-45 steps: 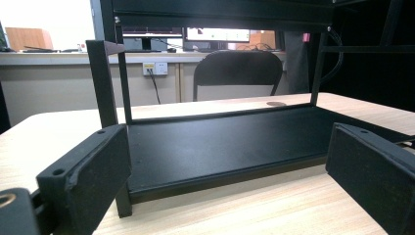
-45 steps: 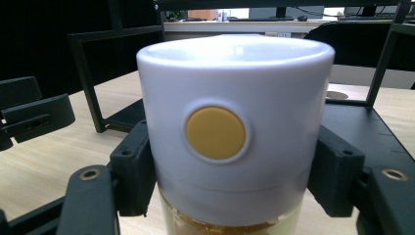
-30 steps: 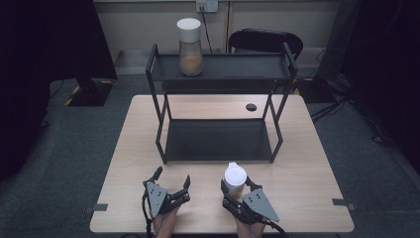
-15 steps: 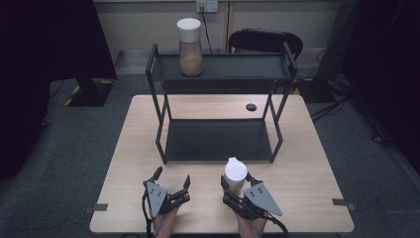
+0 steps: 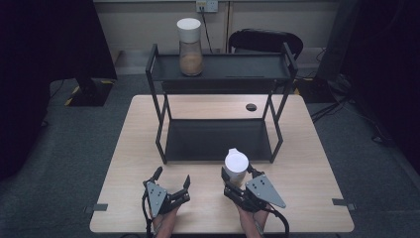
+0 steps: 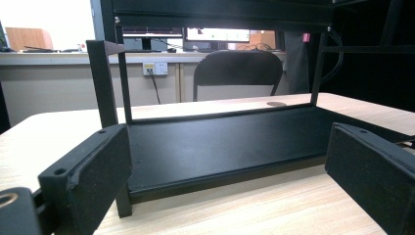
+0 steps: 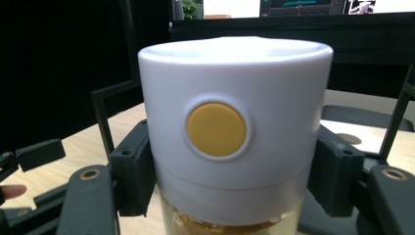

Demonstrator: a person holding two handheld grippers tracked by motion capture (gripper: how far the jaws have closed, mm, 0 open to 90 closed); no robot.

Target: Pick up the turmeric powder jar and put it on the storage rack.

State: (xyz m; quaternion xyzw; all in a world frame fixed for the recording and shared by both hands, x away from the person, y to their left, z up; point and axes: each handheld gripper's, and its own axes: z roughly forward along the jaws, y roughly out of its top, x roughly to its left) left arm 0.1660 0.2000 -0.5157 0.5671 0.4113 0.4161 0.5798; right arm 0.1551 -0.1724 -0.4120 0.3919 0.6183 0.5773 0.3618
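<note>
**Jar held tight, ready for the shelf**

My right gripper (image 5: 236, 174) has its fingers (image 7: 133, 171) clamped on the jar (image 5: 236, 165), just under its white lid (image 7: 235, 122) — low enough that the jar stays upright. The jar sits at about 6 o'clock from the black shelf (image 5: 218, 140), near my edge of the bench (image 5: 307, 163). My left gripper (image 5: 172, 177) waits at 9 o'clock from the jar, fingers apart and holding nothing — free to help. Another jar (image 5: 189, 47) stands on the top shelf, so I think this one goes there too.

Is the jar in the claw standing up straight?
Upright: the jar shows its white lid on top, clamped in the right gripper.
</note>
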